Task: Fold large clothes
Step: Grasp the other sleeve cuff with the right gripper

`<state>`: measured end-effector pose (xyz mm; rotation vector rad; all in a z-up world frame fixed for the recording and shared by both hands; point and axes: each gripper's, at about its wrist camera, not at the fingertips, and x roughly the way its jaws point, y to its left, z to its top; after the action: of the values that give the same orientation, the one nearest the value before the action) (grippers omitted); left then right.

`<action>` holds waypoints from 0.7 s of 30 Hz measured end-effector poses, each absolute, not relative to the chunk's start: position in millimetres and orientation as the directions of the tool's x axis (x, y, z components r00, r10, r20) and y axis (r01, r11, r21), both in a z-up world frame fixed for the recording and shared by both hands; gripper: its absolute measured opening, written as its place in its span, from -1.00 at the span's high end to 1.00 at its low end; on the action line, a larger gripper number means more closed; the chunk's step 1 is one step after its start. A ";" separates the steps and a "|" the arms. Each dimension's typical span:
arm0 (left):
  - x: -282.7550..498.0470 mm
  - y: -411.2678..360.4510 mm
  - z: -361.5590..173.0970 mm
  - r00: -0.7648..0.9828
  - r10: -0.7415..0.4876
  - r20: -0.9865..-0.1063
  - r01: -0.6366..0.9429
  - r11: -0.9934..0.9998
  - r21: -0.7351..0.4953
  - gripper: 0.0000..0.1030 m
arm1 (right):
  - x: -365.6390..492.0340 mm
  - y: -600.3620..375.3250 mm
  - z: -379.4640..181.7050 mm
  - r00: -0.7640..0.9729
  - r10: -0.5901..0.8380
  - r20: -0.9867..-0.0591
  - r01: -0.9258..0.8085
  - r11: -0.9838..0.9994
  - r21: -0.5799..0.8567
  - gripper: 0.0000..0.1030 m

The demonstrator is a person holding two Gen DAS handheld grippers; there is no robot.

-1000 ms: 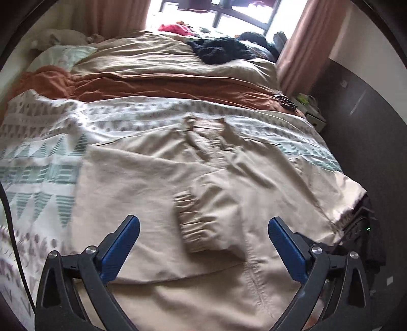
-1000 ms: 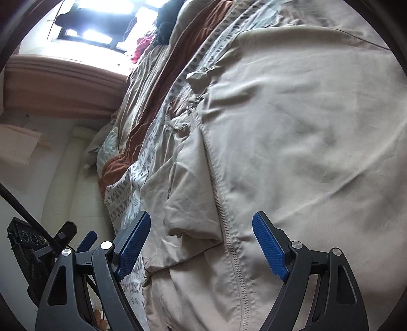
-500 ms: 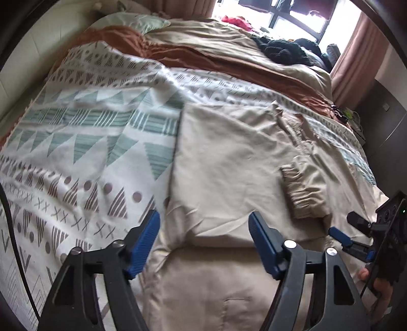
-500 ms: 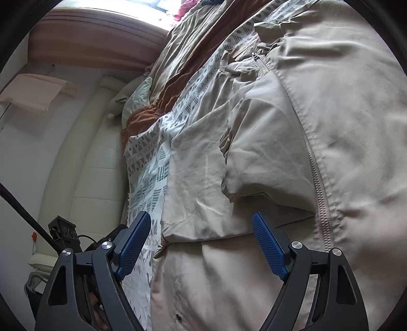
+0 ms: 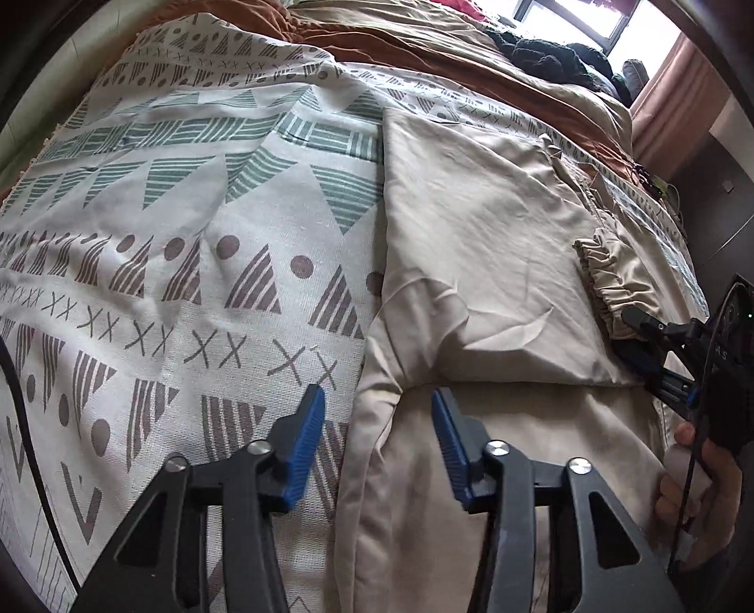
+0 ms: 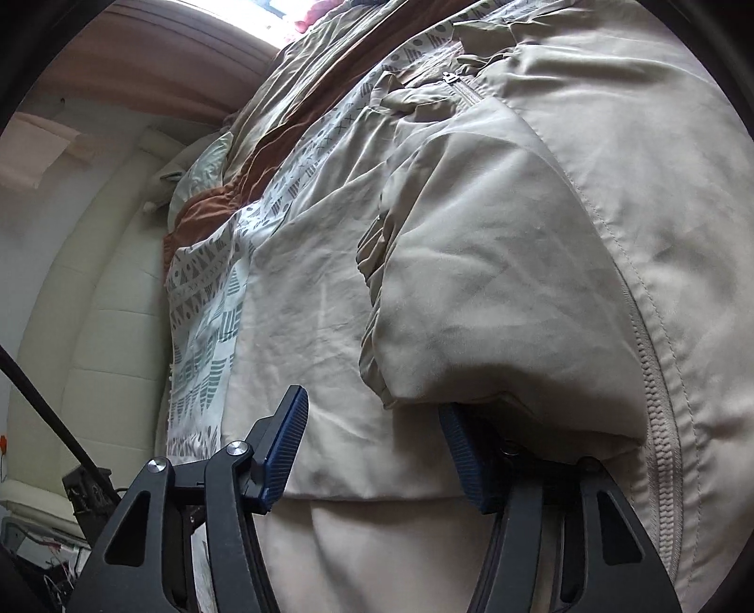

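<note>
Two hand-held grippers work low over a beige jacket (image 5: 476, 245) spread on a bed; the left hand-held gripper (image 5: 379, 422) has just been closing, its blue pads now partly drawn in, and the jacket's folded left edge bunches up between them, though a gap shows on each side, so the pads do not press the cloth; the left pad sits over the patterned blanket (image 5: 188, 198), the right one over the jacket; the right hand-held gripper (image 6: 372, 438) has also just been closing, and stands partly open with jacket cloth between its pads; its right pad is tucked under the fold of a sleeve (image 6: 495, 302), which drapes over it, while its left pad stands clear above the cloth; whether it has any pinch on the fabric I cannot tell; in the left view this gripper comes in from the right edge beside the sleeve's gathered cuff (image 5: 608, 283), with a hand (image 5: 697, 495) below it; a zip (image 6: 659, 424) runs up the jacket's front at the right of the right view; beyond the jacket lie a rust-brown cover (image 5: 424, 47) and tan bedding; dark clothes (image 5: 542, 52) are heaped further back, near a window (image 5: 584, 19) and a pinkish curtain (image 5: 674, 80)
</note>
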<state>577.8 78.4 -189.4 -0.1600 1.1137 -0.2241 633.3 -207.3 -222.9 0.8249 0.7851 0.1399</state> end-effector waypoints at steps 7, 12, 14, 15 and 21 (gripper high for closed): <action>577.0 77.3 -196.3 0.429 -0.200 -0.881 0.086 0.980 -0.181 0.57 | 613.2 -216.1 -206.1 0.780 0.366 -0.507 0.137 0.691 0.710 0.84; 580.9 76.8 -196.6 0.422 -0.166 -0.891 0.061 0.986 -0.155 0.57 | 578.6 -261.3 -185.5 0.863 0.290 -0.413 0.162 0.616 0.771 0.84; 581.6 75.5 -197.8 0.421 -0.149 -0.895 0.048 0.989 -0.142 0.57 | 565.7 -283.6 -189.0 0.870 0.249 -0.426 0.221 0.574 0.788 0.81; 582.6 73.7 -197.8 0.421 -0.143 -0.896 0.042 0.990 -0.138 0.57 | 559.1 -295.3 -192.3 0.870 0.238 -0.431 0.249 0.543 0.802 0.79; 580.6 71.0 -195.4 0.419 -0.129 -0.899 -0.003 0.990 -0.143 0.57 | 527.6 -339.8 -199.7 0.857 0.222 -0.465 0.346 0.420 0.839 -0.52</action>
<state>580.6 71.0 -195.4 -0.1293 1.1371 -0.0793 527.6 -339.8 -199.7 1.1520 0.5671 -0.0831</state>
